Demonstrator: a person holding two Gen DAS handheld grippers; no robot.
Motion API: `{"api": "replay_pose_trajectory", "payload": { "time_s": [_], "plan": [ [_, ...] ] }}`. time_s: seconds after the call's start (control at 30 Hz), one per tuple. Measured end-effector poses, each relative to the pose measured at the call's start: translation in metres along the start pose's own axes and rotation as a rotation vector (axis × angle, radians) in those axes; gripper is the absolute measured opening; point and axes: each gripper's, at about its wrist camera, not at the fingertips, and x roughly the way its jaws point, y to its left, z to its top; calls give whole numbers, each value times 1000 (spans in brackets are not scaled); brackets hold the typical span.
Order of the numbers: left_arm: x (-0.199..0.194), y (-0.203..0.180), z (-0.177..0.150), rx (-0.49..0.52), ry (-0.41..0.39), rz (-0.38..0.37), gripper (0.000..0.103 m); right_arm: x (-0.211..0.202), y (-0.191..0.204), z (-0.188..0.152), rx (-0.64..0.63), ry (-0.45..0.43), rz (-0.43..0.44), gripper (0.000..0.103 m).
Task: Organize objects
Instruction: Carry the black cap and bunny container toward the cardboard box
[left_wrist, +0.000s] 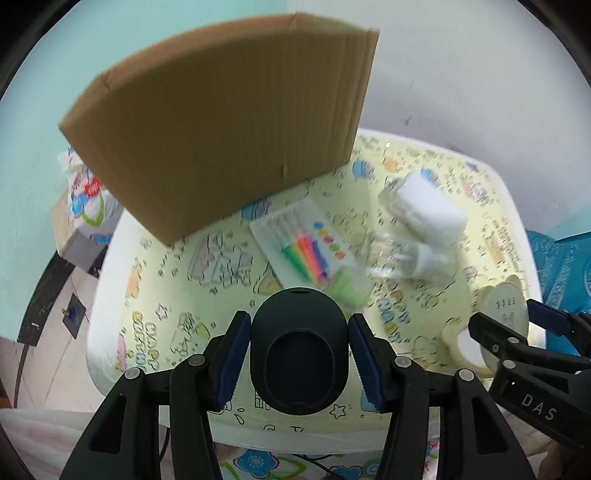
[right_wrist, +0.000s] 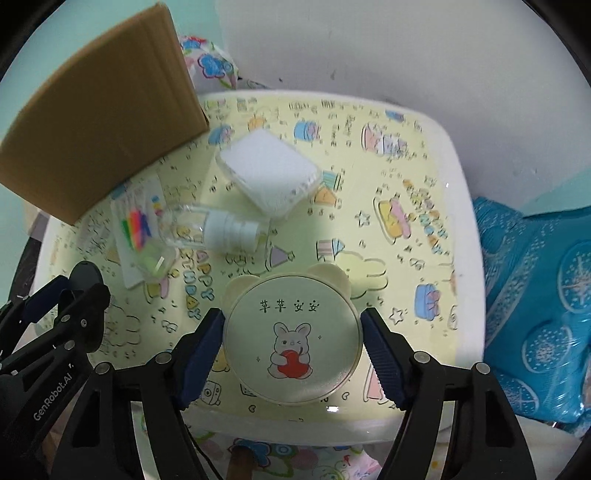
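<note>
Where the small table (right_wrist: 436, 155) wears its pale yellow cloth printed with cakes, stars and birthday lettering, a white rim shows round its edges and rounded corners. At the far left corner stands a brown cardboard box (left_wrist: 229, 125), its corrugated side facing the cameras; beyond that corner sits a bundle of flower-printed fabric (left_wrist: 88, 199), with a turquoise wall behind. Near the table's near edge, the left gripper (left_wrist: 299, 352) has its blue-padded fingers (left_wrist: 232, 358) set on either side of a dark oval object (left_wrist: 299, 350), which fills the gap between them; contact looks likely on both sides. Just past it, toward the middle of the table, lies a clear packet of coloured markers (left_wrist: 295, 243), and a small clear case with something green inside (right_wrist: 155, 258) rests on the packet's near end. Beside these a clear spray bottle (right_wrist: 214, 229) lies on its side, its white cap pointing right. Further back, near the middle, sits a clear box filled with white (right_wrist: 269, 173), tilted. At the near edge right of centre, the right gripper (right_wrist: 291, 350) brackets a cream, bear-eared round tin (right_wrist: 291, 336) showing a rabbit hugging a red heart; whether its pads actually touch the tin I cannot tell. Off the right edge lies blue patterned fabric (right_wrist: 539, 314), under a white wall.
</note>
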Motion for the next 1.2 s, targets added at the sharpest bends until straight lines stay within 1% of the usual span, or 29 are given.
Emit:
{"api": "replay_pose_trajectory", "payload": {
  "time_s": [0.03, 0.07, 0.13, 0.2, 0.23, 0.3, 0.47, 0.6, 0.9, 1.2],
  "plan": [
    [-3, 0, 2, 8, -4, 5, 56, -3, -3, 2, 4, -9, 4, 76],
    [-6, 0, 6, 9, -3, 11, 56, -4, -7, 23, 6, -16, 11, 76],
    [-9, 3, 12, -2, 5, 3, 56, -24, -6, 19, 8, -33, 20, 76],
    [-13, 10, 18, -20, 18, -8, 56, -35, 2, 23, 5, -49, 19, 76],
    [-17, 12, 22, -23, 21, -9, 56, -45, 2, 19, 6, -57, 18, 76],
    [-25, 15, 27, -24, 4, -4, 56, -58, 5, 19, 4, -72, 26, 76],
    [-50, 24, 48, -38, -40, -33, 56, -79, 16, 43, -1, -119, 40, 76],
    [-63, 29, 68, -34, -68, -14, 56, -91, 27, 64, -21, -156, 49, 76],
    [-80, 57, 116, -54, -115, 7, 56, -111, 53, 113, -44, -237, 70, 76],
    [-70, 75, 148, -37, -103, 6, 56, -117, 71, 148, -21, -272, 70, 76]
  ]
}}
